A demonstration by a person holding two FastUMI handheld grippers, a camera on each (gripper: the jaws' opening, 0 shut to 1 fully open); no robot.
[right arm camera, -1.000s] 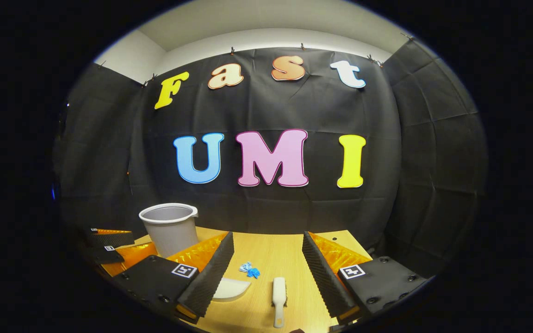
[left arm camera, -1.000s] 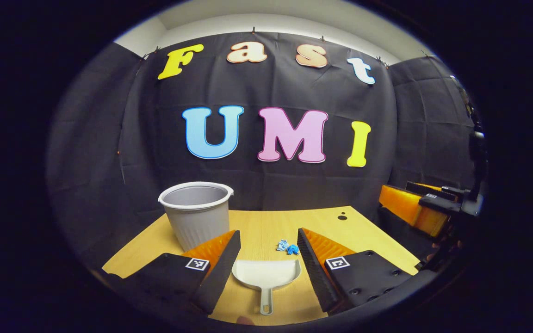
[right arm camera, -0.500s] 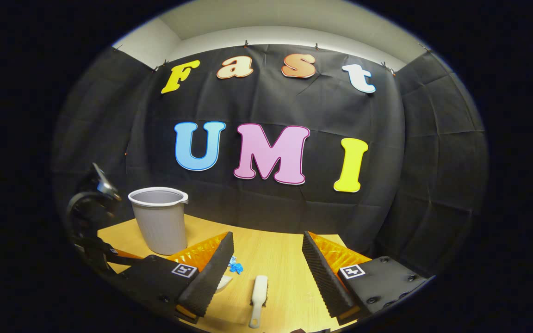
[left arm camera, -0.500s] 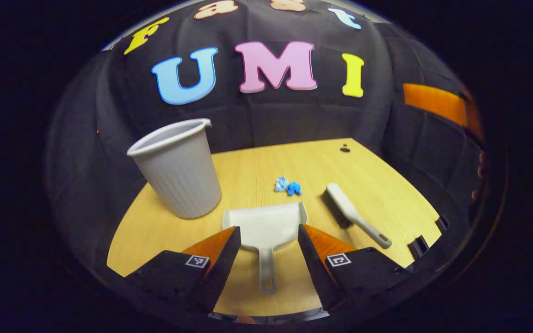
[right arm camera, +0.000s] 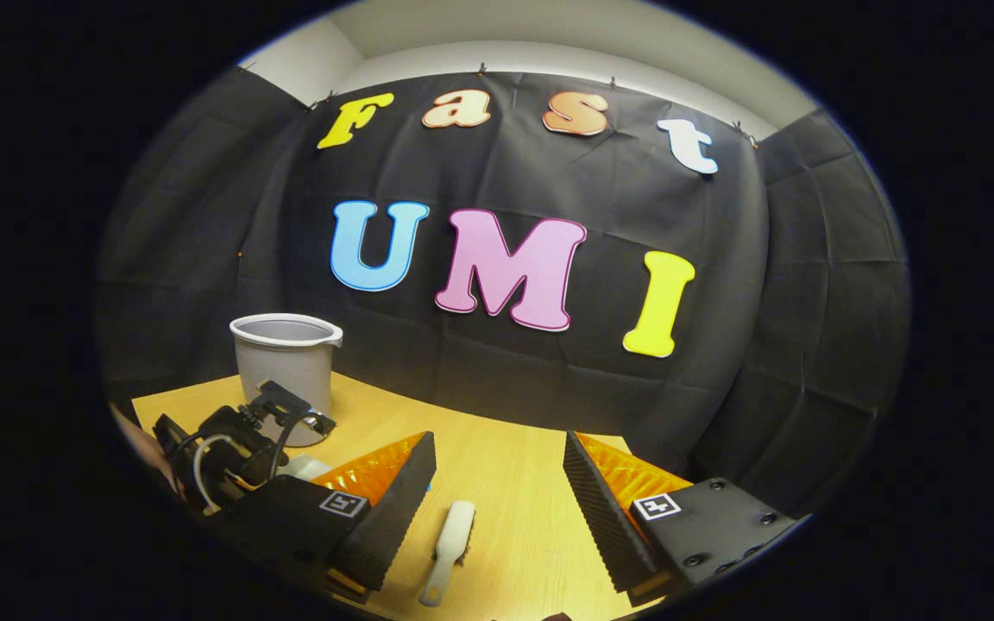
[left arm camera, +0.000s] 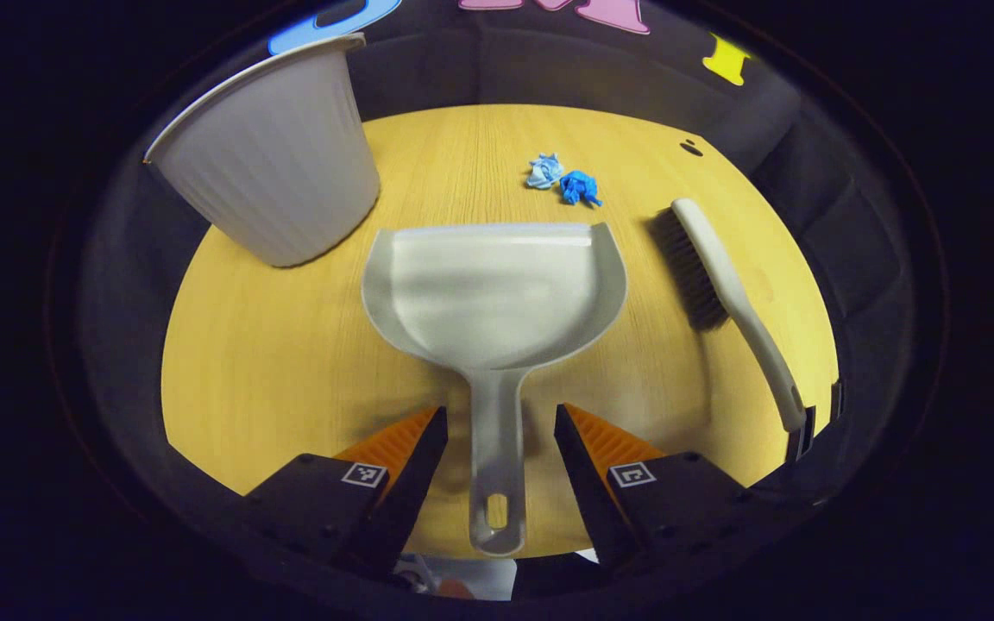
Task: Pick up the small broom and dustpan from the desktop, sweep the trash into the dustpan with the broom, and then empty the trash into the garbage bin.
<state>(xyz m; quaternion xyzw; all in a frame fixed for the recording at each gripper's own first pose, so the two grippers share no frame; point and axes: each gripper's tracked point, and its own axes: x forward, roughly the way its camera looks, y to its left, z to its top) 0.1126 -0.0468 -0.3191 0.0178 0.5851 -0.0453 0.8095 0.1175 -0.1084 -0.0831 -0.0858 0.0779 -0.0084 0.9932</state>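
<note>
- in the left gripper view, the left gripper (left arm camera: 497, 431) is held low over the wooden desktop (left arm camera: 273, 362) with its 2 fingers spread apart; the handle of the white dustpan (left arm camera: 494, 293) runs through the gap between them, and neither finger is seen pressing on it.
- the dustpan is laid flat, its open mouth turned toward 2 small blue scraps of trash (left arm camera: 564, 179) just beyond its front edge.
- the small broom (left arm camera: 726, 293) is laid on the desktop beside the dustpan's right side, apart from it, with dark bristles facing the pan.
- the grey ribbed garbage bin (left arm camera: 277, 164) is stood upright near the dustpan's far-left corner.
- in the right gripper view, the right gripper (right arm camera: 500, 483) is held above the desktop (right arm camera: 514, 517) with fingers wide apart and nothing between them; the broom (right arm camera: 448, 552) is seen below, near its left finger.
- there, the left gripper (right arm camera: 229, 448) is seen at the left in front of the garbage bin (right arm camera: 283, 354).
</note>
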